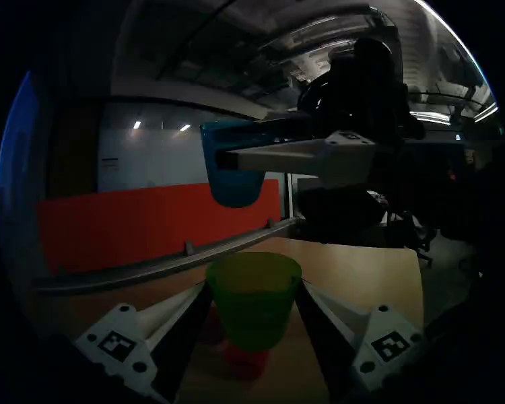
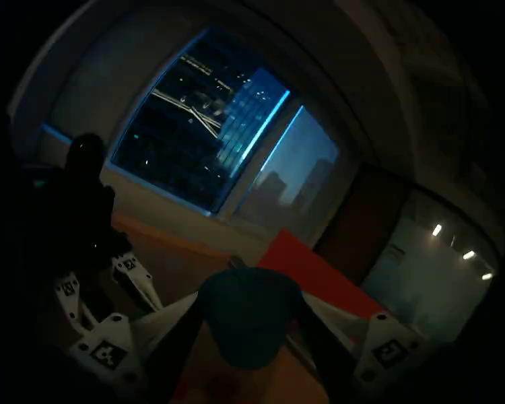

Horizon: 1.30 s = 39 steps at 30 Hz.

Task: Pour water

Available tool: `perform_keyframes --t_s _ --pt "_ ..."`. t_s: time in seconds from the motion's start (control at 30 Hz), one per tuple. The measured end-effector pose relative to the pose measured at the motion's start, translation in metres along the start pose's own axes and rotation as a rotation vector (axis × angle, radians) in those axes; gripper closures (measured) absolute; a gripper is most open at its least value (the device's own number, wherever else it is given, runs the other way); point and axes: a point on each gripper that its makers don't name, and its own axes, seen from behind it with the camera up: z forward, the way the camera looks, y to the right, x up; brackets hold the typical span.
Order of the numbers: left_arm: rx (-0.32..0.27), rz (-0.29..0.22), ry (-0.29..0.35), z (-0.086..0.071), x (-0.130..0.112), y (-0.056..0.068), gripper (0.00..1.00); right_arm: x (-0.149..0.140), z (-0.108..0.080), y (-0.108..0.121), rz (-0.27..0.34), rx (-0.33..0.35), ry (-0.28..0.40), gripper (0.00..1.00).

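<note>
Dim room: orange wall panel, wooden tabletop, large night window, small ceiling lights.

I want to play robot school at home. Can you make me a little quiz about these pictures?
1. True or false: the left gripper holds a green cup.
2. What does the right gripper hold? A a spoon, B a blue cup, C a plate.
3. Fill in: under the green cup, on the table, sits a ___ cup.
Key: 1 true; 2 B; 3 red, the red cup.
</note>
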Motion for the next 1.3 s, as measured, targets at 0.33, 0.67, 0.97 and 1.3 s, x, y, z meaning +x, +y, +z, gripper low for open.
perform_keyframes --t_s 0.33,0.67,0.97,1.3 --pt "0.005 0.001 0.003 0.001 0.002 -0.002 0.16 0.007 -0.001 -0.009 0.301 0.05 0.012 0.0" --pt "0.022 0.012 -0.006 -0.002 -0.001 -0.01 0.16 0.004 -0.008 -0.007 0.381 0.052 0.013 0.0" --pt "0.073 0.014 -0.024 -0.01 -0.008 -0.033 0.16 -0.017 -0.026 -0.001 0.384 0.031 -0.013 0.0" --pt "0.122 0.003 -0.056 -0.017 -0.023 -0.059 0.16 -0.045 -0.05 0.011 0.368 -0.025 -0.03 0.0"
